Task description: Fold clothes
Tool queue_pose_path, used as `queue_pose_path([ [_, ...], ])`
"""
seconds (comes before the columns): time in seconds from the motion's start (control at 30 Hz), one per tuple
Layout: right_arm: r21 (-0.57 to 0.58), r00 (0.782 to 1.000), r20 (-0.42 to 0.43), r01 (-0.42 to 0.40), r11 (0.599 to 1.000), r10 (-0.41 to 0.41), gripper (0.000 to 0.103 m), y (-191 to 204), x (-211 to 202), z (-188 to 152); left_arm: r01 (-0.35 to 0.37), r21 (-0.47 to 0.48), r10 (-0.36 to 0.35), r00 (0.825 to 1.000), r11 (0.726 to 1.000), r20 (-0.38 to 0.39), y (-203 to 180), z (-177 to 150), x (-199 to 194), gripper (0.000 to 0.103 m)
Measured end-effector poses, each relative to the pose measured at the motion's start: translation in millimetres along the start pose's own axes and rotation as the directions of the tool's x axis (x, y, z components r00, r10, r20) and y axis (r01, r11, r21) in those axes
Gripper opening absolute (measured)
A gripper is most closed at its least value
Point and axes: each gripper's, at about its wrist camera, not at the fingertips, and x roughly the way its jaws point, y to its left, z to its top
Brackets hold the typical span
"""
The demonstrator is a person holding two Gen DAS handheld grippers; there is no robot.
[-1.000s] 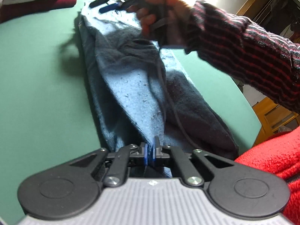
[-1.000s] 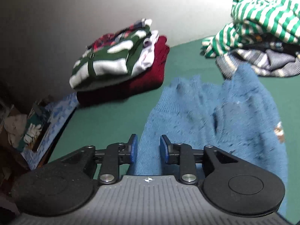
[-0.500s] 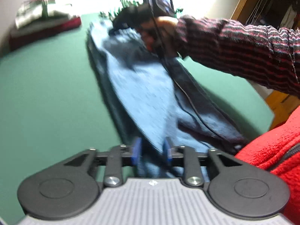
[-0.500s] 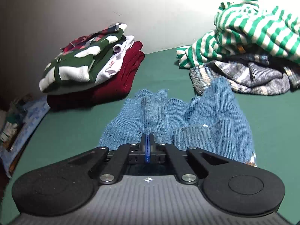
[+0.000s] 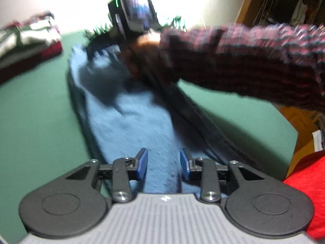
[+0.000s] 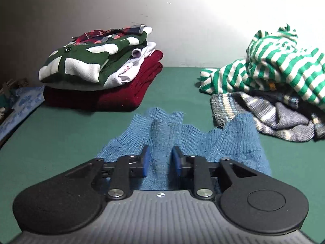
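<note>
Grippers, left (image 5: 163, 163) and right (image 6: 160, 160), gape over blue sweater (image 6: 229, 142).

Your left claw (image 5: 164, 163) has two blue pads (image 5: 142, 163) on black linkage arms fastened with silver screws (image 5: 119, 195), twin round black housings, and a ribbed grey body bearing a small diamond mark (image 5: 165, 198). Your right claw (image 6: 160, 160) matches it, and carries a black camera block (image 5: 134, 18) with a green light and a dark cable. Your sleeve (image 5: 243, 61) is dark knit with red stripes; your red fleece (image 5: 304, 183) shows at the lower right.
</note>
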Motion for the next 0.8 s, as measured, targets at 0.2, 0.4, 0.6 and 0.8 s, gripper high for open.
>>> queue_pose_path([
  [0.2, 0.021, 1.0, 0.006, -0.011, 1.0, 0.011, 0.012, -13, 2, -5, 0.05, -0.035, -0.05, 0.999, 0.998, 0.0, 5, -19, 6, 0.061],
  [0.4, -0.004, 0.985, -0.076, -0.154, 0.988, 0.154, 0.021, -2, -11, 0, 0.064, -0.052, -0.063, 0.998, 0.997, 0.015, 5, -22, 7, 0.064],
  [0.6, -0.066, 0.917, -0.195, -0.366, 0.928, 0.348, 0.021, 19, -27, -1, 0.087, -0.041, -0.086, 0.996, 0.995, 0.024, -5, -20, 14, 0.089],
  [0.8, -0.073, 0.977, -0.106, -0.194, 0.978, 0.186, 0.015, 13, 9, 9, 0.085, -0.012, -0.085, 0.996, 0.996, 0.018, -9, -20, 18, 0.091],
])
